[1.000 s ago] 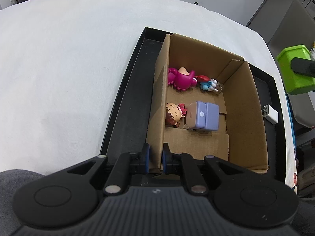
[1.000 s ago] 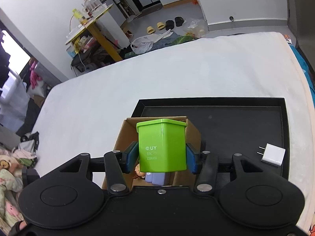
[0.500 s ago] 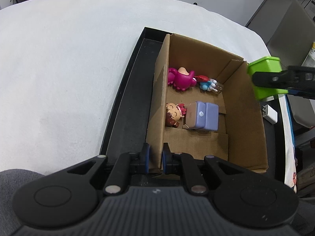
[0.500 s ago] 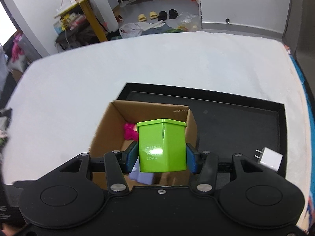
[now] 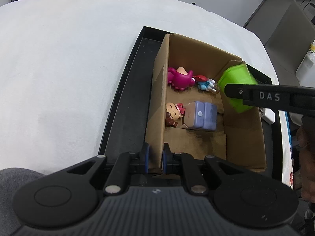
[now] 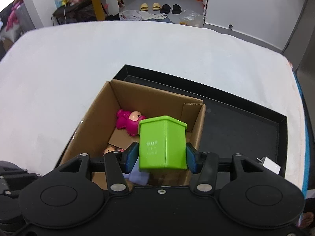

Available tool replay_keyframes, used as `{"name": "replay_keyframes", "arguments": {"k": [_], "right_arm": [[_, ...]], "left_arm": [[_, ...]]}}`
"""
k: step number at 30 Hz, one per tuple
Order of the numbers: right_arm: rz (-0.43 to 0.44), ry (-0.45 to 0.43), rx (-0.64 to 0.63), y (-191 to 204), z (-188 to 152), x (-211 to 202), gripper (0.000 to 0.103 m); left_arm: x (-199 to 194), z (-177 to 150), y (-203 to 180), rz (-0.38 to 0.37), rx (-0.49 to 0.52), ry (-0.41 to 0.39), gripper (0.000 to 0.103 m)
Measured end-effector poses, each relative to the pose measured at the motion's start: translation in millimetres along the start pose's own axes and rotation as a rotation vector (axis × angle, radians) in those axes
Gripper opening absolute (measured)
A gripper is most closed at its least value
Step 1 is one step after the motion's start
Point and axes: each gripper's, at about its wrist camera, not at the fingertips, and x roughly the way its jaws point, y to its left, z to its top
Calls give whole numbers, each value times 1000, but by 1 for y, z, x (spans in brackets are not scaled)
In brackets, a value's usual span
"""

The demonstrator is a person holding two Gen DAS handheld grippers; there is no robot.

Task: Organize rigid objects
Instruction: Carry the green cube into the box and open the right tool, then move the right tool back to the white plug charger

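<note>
the right gripper [image 6: 162, 158] holds the green bin [image 6: 162, 142] above the cardboard box [image 5: 244, 139], whose wall the left gripper [image 5: 155, 158] pinches. next, i judge, comes lowering it into the box's free side and letting go.

Toys [image 5: 180, 77] in box [image 5: 244, 137] on tray [image 5: 126, 102]

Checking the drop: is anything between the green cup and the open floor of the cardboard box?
Nothing visible. The green cup hangs over the cardboard box; the toys lie toward the other wall, leaving bare floor.
</note>
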Motion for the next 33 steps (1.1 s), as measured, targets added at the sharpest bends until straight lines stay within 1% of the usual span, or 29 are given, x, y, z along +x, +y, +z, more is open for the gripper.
{"name": "replay_keyframes", "arguments": {"k": [3, 7, 13, 16, 21, 24, 29, 33], "right_arm": [[-17, 1, -16, 3, -1, -2, 52], [-9, 0, -9, 1, 0, -7, 53], [37, 4, 55, -18, 5, -19, 54], [72, -2, 90, -30, 8, -28, 57], [118, -20, 126, -44, 9, -45, 59], [139, -31, 138, -51, 9, -54, 64], [159, -58, 167, -67, 6, -67, 75], [170, -76, 184, -81, 3, -75, 77]], "left_arm": [[0, 0, 0, -4, -3, -1, 12], [-1, 0, 2, -6, -8, 0, 12], [-1, -1, 2, -4, -11, 0, 12], [-1, -1, 1, -1, -10, -1, 12], [-1, 0, 0, 3, -10, -1, 12], [0, 0, 0, 5, -10, -1, 12], [1, 0, -1, 8, -13, -3, 12], [1, -1, 0, 7, -15, -7, 12]]}}
